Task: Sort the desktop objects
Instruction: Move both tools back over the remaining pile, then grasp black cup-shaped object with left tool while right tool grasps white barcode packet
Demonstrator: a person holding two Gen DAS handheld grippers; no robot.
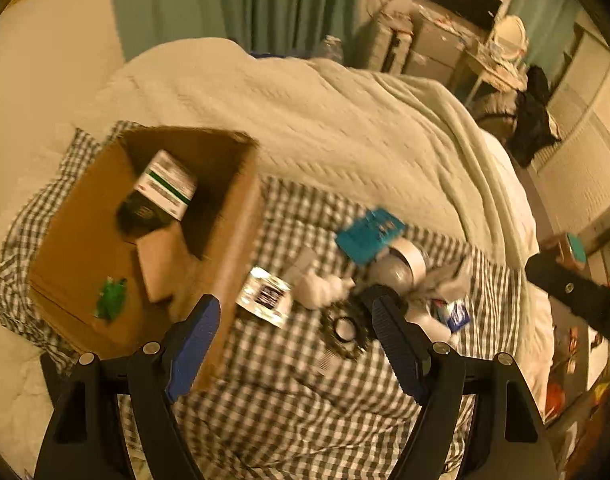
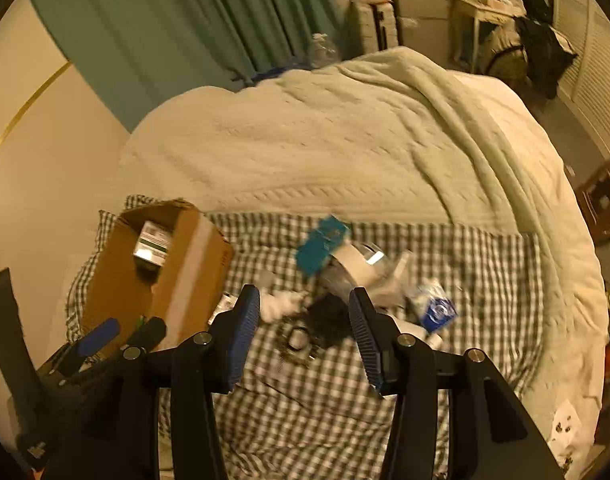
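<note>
A brown cardboard box (image 1: 233,240) stands on the checked cloth at the left; it holds a white-and-green carton (image 1: 167,184), a small brown box and a green item (image 1: 111,298). It also shows in the right wrist view (image 2: 193,264). A loose pile lies right of it: a teal box (image 1: 369,234), a white tape roll (image 1: 409,260), crumpled white tissue (image 1: 319,290), a black-and-white packet (image 1: 265,296), a dark round object (image 1: 345,330) and a blue-and-white pack (image 2: 435,308). My left gripper (image 1: 295,312) is open and empty above the packet. My right gripper (image 2: 305,300) is open and empty above the dark object.
The checked cloth (image 1: 285,400) covers the near part of a bed; a pale quilt (image 1: 325,120) covers the far part. Green curtains (image 1: 265,0) hang behind. A cluttered desk and cabinets (image 1: 465,32) stand at the far right. The left gripper shows at the lower left of the right wrist view (image 2: 101,336).
</note>
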